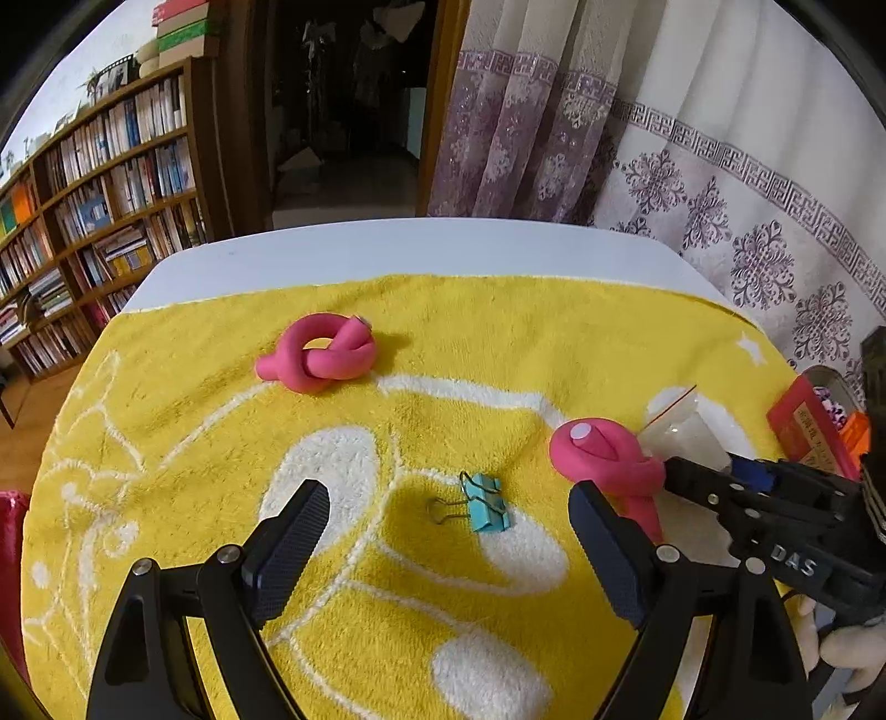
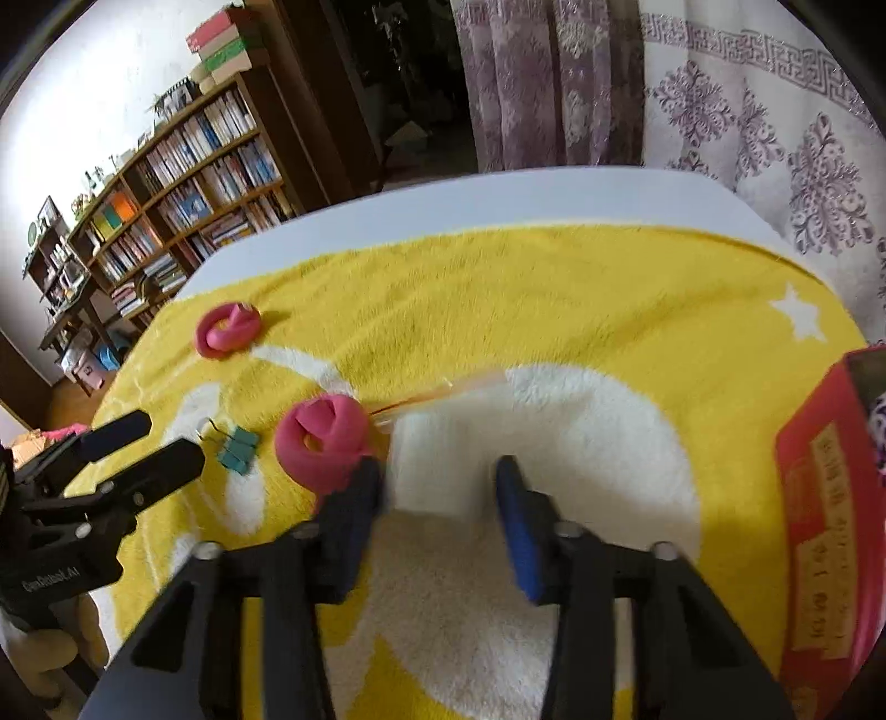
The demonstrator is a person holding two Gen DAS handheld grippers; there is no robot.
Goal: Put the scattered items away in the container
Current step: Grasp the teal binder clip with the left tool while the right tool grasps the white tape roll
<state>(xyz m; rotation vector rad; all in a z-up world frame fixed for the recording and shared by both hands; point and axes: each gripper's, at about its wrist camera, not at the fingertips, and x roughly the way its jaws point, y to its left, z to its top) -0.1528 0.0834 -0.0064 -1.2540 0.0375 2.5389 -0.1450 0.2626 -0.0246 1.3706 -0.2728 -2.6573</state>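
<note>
Background stuff: a yellow towel (image 1: pixel 387 343) with white line art and a little white star (image 2: pixel 796 311) covers most of the white worktop (image 1: pixel 343 249), whose bare strip shows along the far edge. Upper left of the frame there's a big wooden bookshelf (image 1: pixel 105 205) crammed with books, and a few boxes (image 1: pixel 180 25) stacked on top of it. Top middle is a dark doorway (image 1: pixel 343 105). Upper right is all curtain (image 1: pixel 736 183), white with purple floral prints and a key-pattern band, plus a purple lacy section beside the doorway.
</note>
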